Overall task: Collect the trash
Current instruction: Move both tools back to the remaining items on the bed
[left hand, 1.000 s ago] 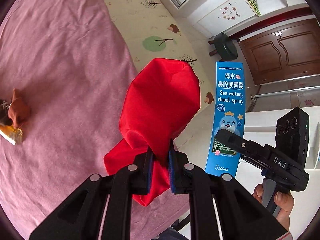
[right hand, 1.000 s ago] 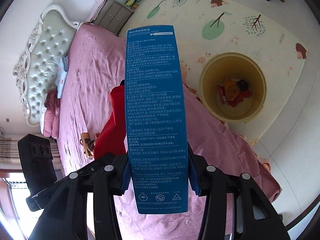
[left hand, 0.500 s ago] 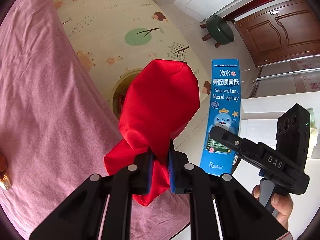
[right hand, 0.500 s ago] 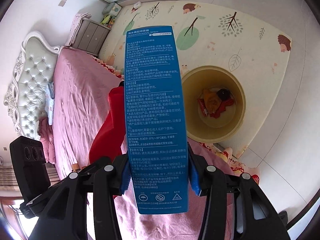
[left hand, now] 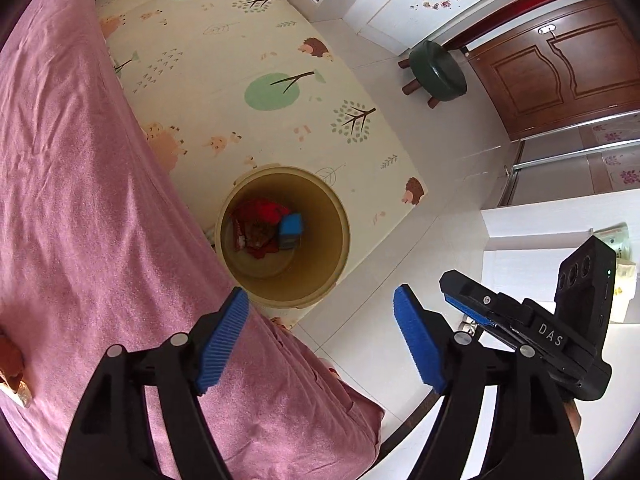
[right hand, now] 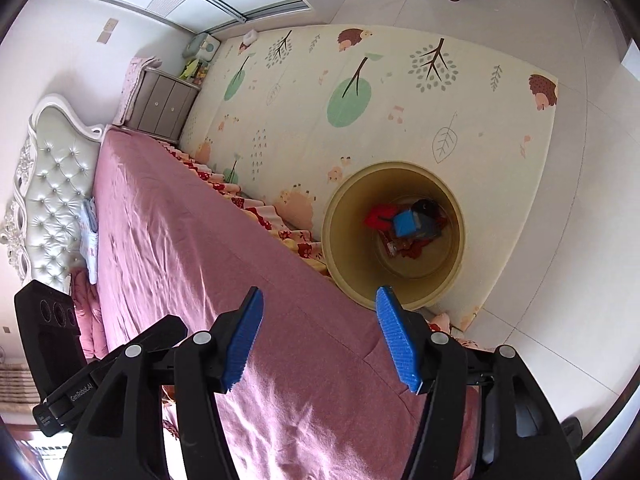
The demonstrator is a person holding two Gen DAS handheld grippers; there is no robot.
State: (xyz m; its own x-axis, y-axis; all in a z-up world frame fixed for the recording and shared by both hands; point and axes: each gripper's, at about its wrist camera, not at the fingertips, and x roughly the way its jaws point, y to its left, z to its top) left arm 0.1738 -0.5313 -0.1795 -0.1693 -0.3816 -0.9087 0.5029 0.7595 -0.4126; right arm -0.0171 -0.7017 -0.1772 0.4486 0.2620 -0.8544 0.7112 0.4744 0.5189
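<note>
A yellow bin [left hand: 336, 240] stands on the play mat beside the bed; it also shows in the right wrist view [right hand: 456, 236]. Inside lie the red bag [left hand: 266, 210], the blue nasal spray box [left hand: 290, 230] and other wrappers; the red bag [right hand: 380, 216] and the blue box [right hand: 404, 224] also show in the right wrist view. My left gripper [left hand: 320, 336] is open and empty, above the bed edge near the bin. My right gripper [right hand: 318, 338] is open and empty, also above the bed edge.
The pink bed cover [left hand: 80, 200] fills the left. A brown item [left hand: 10, 364] lies on the bed at the far left. A green stool [left hand: 436, 72] stands near the wooden door [left hand: 560, 64]. A nightstand [right hand: 164, 106] stands by the headboard [right hand: 52, 196].
Both grippers have opened. The red bag and the blue box have dropped out of them and now lie in the yellow bin. Both views have swung over the bin.
</note>
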